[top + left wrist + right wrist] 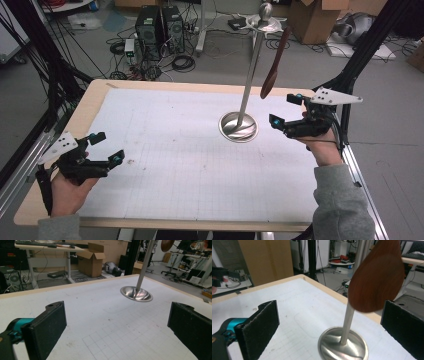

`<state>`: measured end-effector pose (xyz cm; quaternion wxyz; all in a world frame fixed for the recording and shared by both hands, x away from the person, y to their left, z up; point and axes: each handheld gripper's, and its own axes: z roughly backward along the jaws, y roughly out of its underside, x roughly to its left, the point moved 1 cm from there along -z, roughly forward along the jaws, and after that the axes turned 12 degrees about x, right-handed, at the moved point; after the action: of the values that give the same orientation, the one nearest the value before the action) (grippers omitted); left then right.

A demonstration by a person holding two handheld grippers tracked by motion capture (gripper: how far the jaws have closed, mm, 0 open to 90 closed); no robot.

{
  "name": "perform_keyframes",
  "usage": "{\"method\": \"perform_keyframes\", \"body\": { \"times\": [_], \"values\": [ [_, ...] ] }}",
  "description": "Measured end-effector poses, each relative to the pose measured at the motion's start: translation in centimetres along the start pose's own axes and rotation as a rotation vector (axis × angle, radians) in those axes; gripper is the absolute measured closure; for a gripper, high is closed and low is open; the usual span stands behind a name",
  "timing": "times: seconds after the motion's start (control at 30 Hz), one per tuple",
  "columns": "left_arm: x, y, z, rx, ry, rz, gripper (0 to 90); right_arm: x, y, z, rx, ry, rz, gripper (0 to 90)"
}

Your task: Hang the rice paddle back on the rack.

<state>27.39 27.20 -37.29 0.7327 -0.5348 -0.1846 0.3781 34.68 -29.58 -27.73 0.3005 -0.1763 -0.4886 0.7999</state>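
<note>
R claw (286,111) wide open, empty, by spoon (275,64) tip, lined up to grab | spoon hangs off stand (240,126) hook, nr table (95,97) far-R corner | L claw (106,147) open, empty, parked nr-L edge

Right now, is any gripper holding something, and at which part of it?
Nothing is held. The left gripper and the right gripper are open and empty; the wooden spoon hangs from the metal stand.

High view looks down; both gripper views face the metal stand (239,125) nearby.
</note>
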Motion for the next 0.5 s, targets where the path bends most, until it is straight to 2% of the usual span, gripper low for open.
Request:
{"method": "perform_keyframes", "body": {
  "times": [0.37, 0.4, 0.5],
  "values": [
    [0.0, 0.3, -0.4, 0.007, -0.004, 0.001, 2.5, 0.9, 3.7, -0.4, 0.025, 0.022, -0.02, 0.6],
    [-0.1, 0.4, -0.4, 0.006, -0.005, 0.0, 2.5, 1.1, 4.5, -0.6, 0.032, 0.025, -0.033, 0.6],
    [-0.1, 0.4, -0.4, 0.01, -0.011, -0.001, 2.5, 1.2, 5.3, -0.8, 0.026, 0.022, -0.049, 0.6]
  ]
}}
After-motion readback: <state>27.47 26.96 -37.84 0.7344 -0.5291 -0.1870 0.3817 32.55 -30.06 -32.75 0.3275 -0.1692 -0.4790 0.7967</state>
